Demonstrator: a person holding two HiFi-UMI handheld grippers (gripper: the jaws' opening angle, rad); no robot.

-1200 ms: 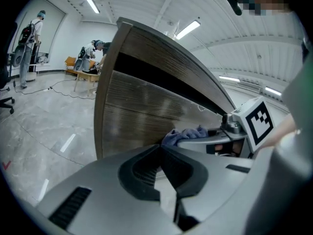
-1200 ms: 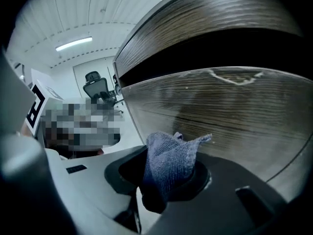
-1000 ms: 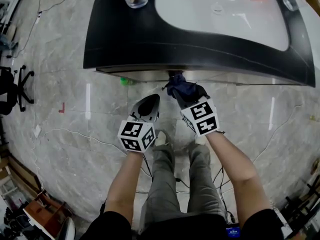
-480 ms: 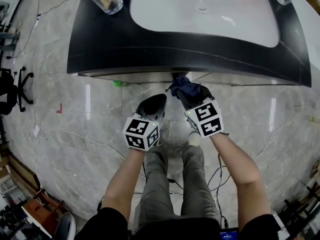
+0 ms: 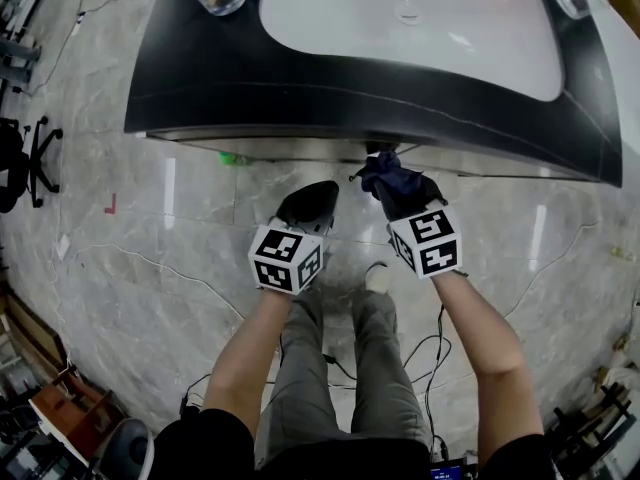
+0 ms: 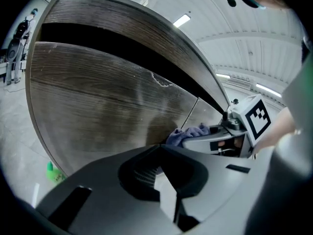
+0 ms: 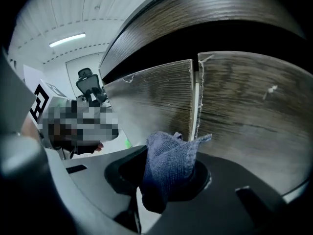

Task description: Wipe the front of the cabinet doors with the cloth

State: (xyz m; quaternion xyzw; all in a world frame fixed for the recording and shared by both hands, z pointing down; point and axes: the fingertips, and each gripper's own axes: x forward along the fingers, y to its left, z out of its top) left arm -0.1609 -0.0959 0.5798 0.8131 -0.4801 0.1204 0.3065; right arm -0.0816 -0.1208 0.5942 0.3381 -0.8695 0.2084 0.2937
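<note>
Right hand-held gripper (image 5: 398, 190), jaws clamped on the blue cloth (image 7: 168, 163), faces the cabinet doors (image 7: 244, 102) head-on. The cloth's tip lies beside the upright gap between the 2 doors. Left hand-held gripper (image 5: 308, 203), jaws together and empty, sits farther back.

**A:** Bright, even light from long white ceiling strip lamps (image 7: 67, 39); glare streaks on the glossy grey marble floor (image 5: 168, 193).
**B:** Yeah, fisheye bends the brown wood-grain cabinet doors (image 6: 98, 102), corners black.
</note>
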